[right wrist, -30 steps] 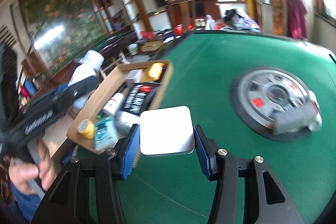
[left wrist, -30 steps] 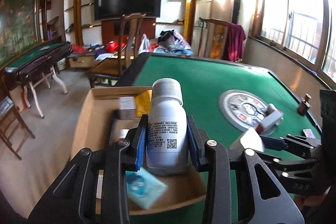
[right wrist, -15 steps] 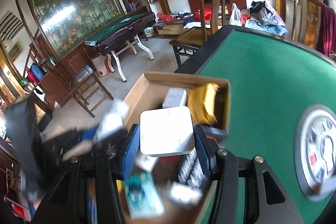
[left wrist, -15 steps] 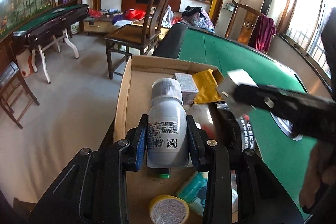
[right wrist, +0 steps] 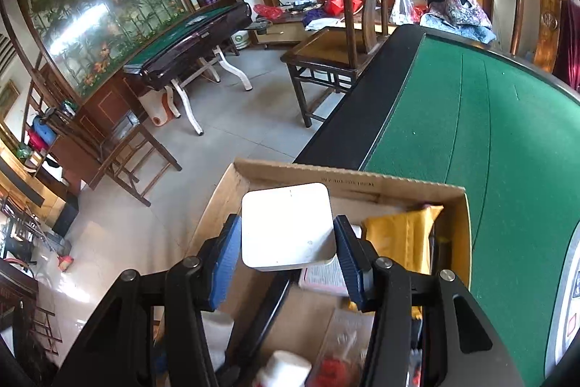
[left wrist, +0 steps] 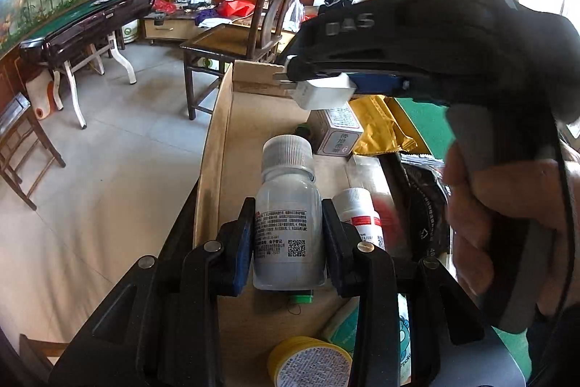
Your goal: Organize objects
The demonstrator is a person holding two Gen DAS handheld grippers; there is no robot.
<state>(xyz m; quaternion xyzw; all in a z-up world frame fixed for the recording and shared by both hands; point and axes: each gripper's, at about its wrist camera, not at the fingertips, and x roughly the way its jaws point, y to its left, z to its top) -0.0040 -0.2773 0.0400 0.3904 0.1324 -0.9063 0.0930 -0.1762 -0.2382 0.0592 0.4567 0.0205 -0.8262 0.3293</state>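
Bottle (left wrist: pixel 288 223) clamped in left gripper (left wrist: pixel 288 242) | right gripper (right wrist: pixel 288 242) grips white box (right wrist: pixel 288 225)

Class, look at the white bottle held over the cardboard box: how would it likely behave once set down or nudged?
The white bottle looks like rigid plastic, so probably stiff. Tall and round, it may tip, then roll. Its smooth sides could slip in the left gripper.

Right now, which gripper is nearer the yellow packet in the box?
Right. The right gripper, holding a white square block, hovers beside the yellow packet; the left gripper sits nearer the camera.
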